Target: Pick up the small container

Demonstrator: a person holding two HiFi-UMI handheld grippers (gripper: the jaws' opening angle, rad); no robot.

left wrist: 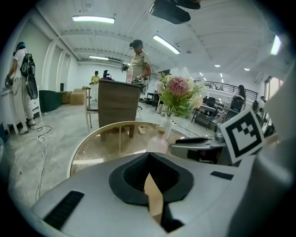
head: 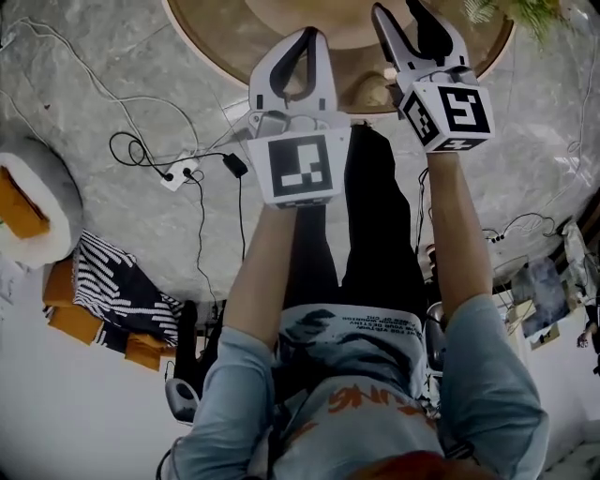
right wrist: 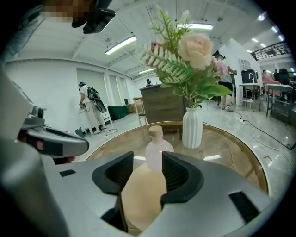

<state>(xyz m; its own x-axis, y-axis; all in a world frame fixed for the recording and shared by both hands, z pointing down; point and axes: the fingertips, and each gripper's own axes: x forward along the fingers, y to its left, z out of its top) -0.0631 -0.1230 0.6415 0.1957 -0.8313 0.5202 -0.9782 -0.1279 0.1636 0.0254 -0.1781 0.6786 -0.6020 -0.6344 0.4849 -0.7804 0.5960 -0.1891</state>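
The small container is a pale pink bottle (right wrist: 156, 152) with a cork stopper, upright on a round glass table (right wrist: 231, 155). My right gripper (right wrist: 147, 163) is open and the bottle shows in the gap just beyond its jaw tips, with neither pad pressing on it. In the head view the right gripper (head: 396, 11) reaches over the table edge with the bottle (head: 373, 91) below it. My left gripper (head: 307, 37) hovers to the left of the bottle, its jaws shut and empty. The left gripper view shows the bottle (left wrist: 158, 141) ahead and to the right.
A white vase (right wrist: 193, 127) of flowers stands on the table right behind the bottle. A wooden counter (left wrist: 118, 104) and several people are farther off. On the floor lie a power strip with cables (head: 178, 173), a round cushion (head: 37, 211) and striped fabric (head: 122, 281).
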